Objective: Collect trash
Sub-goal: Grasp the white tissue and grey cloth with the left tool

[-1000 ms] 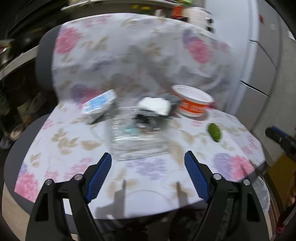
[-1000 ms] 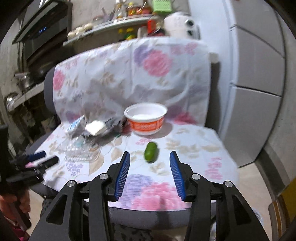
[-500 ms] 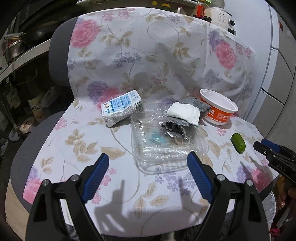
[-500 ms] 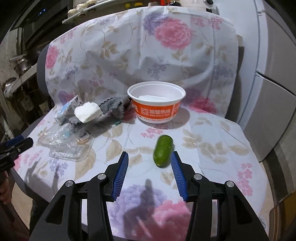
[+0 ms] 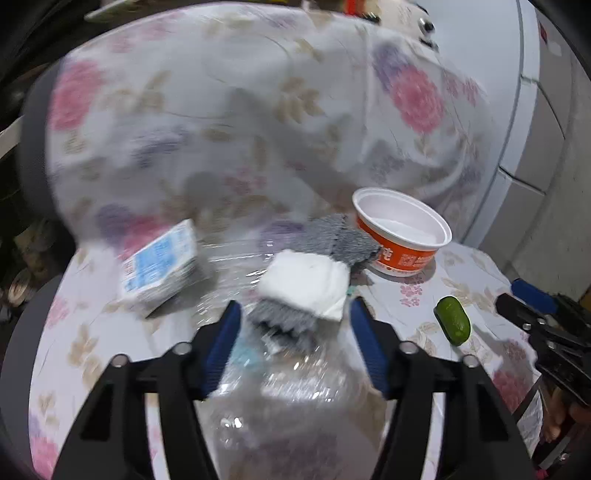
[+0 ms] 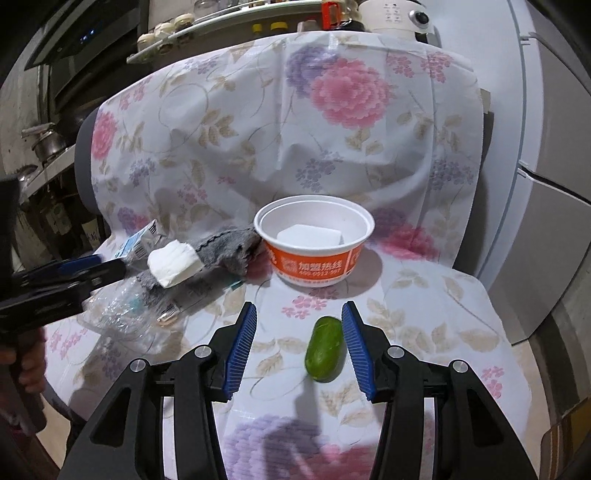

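My left gripper (image 5: 295, 343) is closing over a crumpled clear plastic tray (image 5: 288, 387), which fills the gap between its blue pads; blur hides any contact. A white folded tissue (image 5: 306, 288) and a grey cloth (image 5: 340, 236) lie on the tray's far end. A blue-white milk carton (image 5: 159, 266) lies to the left, and an orange paper bowl (image 5: 402, 236) stands at the right. My right gripper (image 6: 299, 343) is open around a short green cucumber piece (image 6: 325, 349), which lies close to the right pad. The bowl (image 6: 314, 258) is just beyond it.
Everything rests on a chair seat under a floral cloth (image 6: 424, 314), which also drapes the backrest. A grey cabinet (image 6: 554, 203) stands close on the right. A cluttered shelf (image 6: 221, 22) runs behind. A hand (image 6: 29, 365) holds the left gripper (image 6: 110, 267) at the seat's left edge.
The left gripper has pushed forward over the plastic tray and its jaws have narrowed. The right gripper has advanced until the green piece lies between its fingers.
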{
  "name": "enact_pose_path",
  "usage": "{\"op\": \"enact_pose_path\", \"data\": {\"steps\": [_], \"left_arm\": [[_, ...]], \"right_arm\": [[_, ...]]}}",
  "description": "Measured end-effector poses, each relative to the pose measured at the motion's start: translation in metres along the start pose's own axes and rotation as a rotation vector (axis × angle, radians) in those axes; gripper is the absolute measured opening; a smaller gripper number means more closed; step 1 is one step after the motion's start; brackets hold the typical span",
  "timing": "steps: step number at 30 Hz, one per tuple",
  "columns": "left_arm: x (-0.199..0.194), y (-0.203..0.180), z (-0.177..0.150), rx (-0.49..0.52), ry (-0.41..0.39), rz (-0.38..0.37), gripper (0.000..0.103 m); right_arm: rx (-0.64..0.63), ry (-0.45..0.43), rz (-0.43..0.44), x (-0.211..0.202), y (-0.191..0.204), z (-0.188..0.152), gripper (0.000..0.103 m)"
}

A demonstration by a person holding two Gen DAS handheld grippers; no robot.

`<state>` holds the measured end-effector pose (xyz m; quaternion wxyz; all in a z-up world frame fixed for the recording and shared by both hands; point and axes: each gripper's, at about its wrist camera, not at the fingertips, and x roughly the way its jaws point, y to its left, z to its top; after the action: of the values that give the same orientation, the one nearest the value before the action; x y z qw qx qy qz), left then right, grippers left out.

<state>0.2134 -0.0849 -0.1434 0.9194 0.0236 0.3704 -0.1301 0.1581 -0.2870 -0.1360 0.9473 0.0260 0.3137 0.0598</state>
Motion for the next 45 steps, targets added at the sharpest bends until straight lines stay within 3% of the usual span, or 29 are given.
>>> {"op": "enact_pose_path", "data": {"steps": [8, 10, 13, 15, 20, 27, 33, 35, 38, 45], "left_arm": [[0.049, -0.015, 0.011, 0.104, 0.106, 0.015, 0.054], [0.051, -0.016, 0.011, 0.122, 0.105, 0.023, 0.036], [0.041, -0.010, 0.013, 0.092, 0.067, 0.007, 0.019], [0.027, -0.004, 0.015, 0.061, 0.030, -0.027, 0.013], [-0.016, 0.013, 0.019, -0.031, -0.048, -0.117, 0.013], [-0.058, 0.014, -0.015, -0.035, -0.041, -0.159, 0.013], [-0.059, 0.022, -0.053, -0.049, -0.022, -0.112, 0.015], [-0.058, 0.028, -0.056, -0.073, -0.018, -0.131, 0.015], [-0.059, 0.033, -0.057, -0.084, -0.036, -0.130, 0.028], [-0.065, 0.036, -0.056, -0.092, -0.064, -0.141, 0.028]], "right_arm": [[0.032, 0.002, -0.013, -0.002, -0.016, -0.004, 0.050], [0.040, 0.002, -0.018, -0.004, -0.019, -0.006, 0.050], [0.043, -0.003, -0.024, -0.010, -0.020, -0.008, 0.050], [0.044, -0.008, -0.027, -0.014, -0.019, -0.009, 0.050], [0.053, -0.019, -0.029, -0.026, -0.019, -0.010, 0.053], [0.050, -0.015, -0.009, -0.037, -0.009, -0.015, 0.053], [0.022, -0.009, 0.001, -0.039, 0.008, -0.016, 0.053], [0.011, -0.010, 0.003, -0.040, 0.013, -0.016, 0.053], [-0.004, -0.013, 0.000, -0.043, 0.018, -0.017, 0.053], [-0.015, -0.002, -0.010, -0.044, 0.023, -0.018, 0.053]]}}
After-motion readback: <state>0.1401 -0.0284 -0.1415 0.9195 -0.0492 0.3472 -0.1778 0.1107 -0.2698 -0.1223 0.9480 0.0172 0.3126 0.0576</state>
